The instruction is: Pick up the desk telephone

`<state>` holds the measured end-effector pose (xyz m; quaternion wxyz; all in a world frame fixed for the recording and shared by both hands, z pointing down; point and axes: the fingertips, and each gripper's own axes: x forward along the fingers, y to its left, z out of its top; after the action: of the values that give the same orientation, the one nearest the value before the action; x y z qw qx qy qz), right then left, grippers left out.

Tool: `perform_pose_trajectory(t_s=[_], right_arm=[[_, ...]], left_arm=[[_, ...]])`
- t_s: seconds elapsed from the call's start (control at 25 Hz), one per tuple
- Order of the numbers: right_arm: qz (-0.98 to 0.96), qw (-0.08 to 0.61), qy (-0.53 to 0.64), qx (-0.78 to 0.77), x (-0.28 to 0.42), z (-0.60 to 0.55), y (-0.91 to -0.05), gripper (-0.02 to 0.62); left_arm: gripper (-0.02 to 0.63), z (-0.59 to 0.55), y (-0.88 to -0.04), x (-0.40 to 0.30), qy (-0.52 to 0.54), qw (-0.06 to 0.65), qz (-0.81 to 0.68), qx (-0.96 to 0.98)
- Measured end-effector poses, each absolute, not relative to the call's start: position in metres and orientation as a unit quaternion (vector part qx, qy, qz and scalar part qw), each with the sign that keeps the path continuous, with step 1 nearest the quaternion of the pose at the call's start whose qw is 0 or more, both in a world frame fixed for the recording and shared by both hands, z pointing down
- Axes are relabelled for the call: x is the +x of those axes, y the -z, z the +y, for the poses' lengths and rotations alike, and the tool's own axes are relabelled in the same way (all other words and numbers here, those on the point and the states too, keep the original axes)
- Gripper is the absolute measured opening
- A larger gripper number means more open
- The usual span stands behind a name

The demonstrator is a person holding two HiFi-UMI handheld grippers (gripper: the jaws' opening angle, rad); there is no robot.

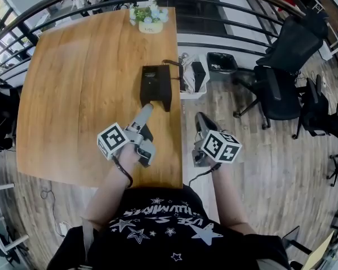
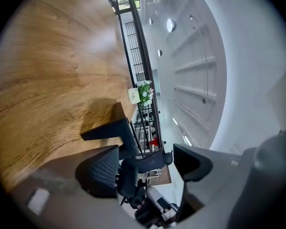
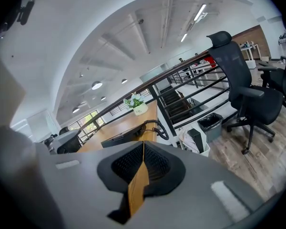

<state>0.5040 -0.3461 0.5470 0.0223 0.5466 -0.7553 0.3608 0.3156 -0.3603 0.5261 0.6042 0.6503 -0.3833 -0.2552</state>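
Note:
The black desk telephone (image 1: pixel 156 86) sits near the right edge of the wooden table (image 1: pixel 79 89), with its coiled cord (image 3: pixel 158 128) at its far side. My left gripper (image 1: pixel 147 109) reaches up to the phone's near edge. In the left gripper view it is rolled on its side, and its jaws (image 2: pixel 145 168) stand open and empty, with the phone (image 2: pixel 115 129) just ahead of one pad. My right gripper (image 1: pixel 201 119) hangs off the table's right edge, over the floor. Its pads (image 3: pixel 143 166) are pressed together on nothing, and the phone (image 3: pixel 126 136) lies ahead to its left.
A white pot of flowers (image 1: pixel 150 18) stands at the table's far edge. Beside the table on the floor are a white basket (image 1: pixel 192 77) and a black bin (image 1: pixel 221 62). Black office chairs (image 1: pixel 281 72) stand to the right, and a railing (image 1: pixel 214 7) runs behind.

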Motion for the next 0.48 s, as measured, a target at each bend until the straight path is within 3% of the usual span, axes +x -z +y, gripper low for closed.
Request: perform_pose_trajectory(t_s=[0.48], right_arm=[[-0.743,0.027,-0.389,0.544,0.518,-0.35,-0.573,0.005]], left_arm=[[0.393,-0.401,-0.56,0.346,0.292,0.623,-0.411,0.599]])
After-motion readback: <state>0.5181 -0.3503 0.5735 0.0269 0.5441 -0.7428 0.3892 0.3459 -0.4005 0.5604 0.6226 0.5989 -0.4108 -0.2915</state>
